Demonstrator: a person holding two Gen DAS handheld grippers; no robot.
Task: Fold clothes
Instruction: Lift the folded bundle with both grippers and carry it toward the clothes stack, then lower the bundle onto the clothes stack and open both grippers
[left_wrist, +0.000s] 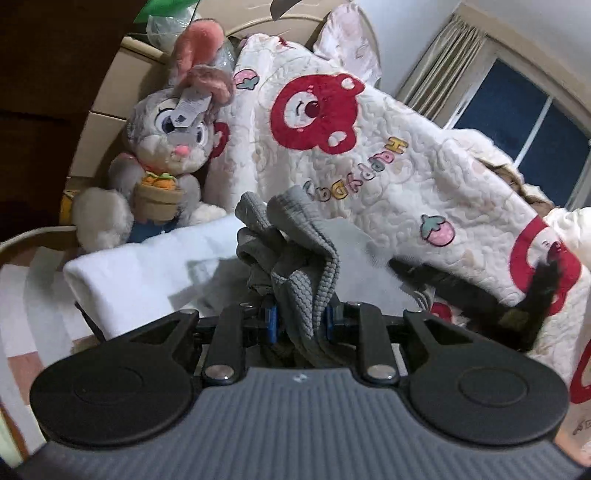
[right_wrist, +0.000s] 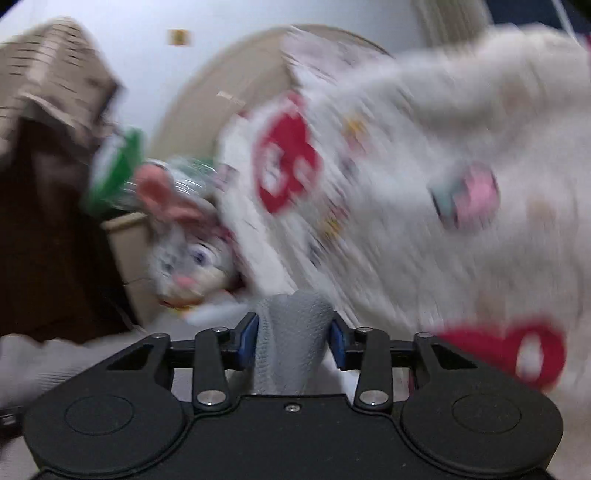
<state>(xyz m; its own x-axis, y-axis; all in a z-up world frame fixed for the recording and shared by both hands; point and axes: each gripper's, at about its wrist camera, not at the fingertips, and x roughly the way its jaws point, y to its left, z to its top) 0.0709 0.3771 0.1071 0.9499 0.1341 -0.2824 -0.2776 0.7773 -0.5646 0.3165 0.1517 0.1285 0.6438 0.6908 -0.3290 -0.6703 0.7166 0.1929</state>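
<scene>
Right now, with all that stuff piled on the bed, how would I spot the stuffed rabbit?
Find the big white quilt printed with red bear faces, heaped across the bed. At its left edge, against the beige headboard, sits the plush rabbit. It alone has grey fur, tall pink-lined ears, a pink nose and a little basket of carrots in its paws.

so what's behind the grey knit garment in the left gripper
Behind the grey knit garment lies a folded white cloth, then the bear-print quilt and plush rabbit. Whatever sits directly behind its bunched folds is covered.
</scene>
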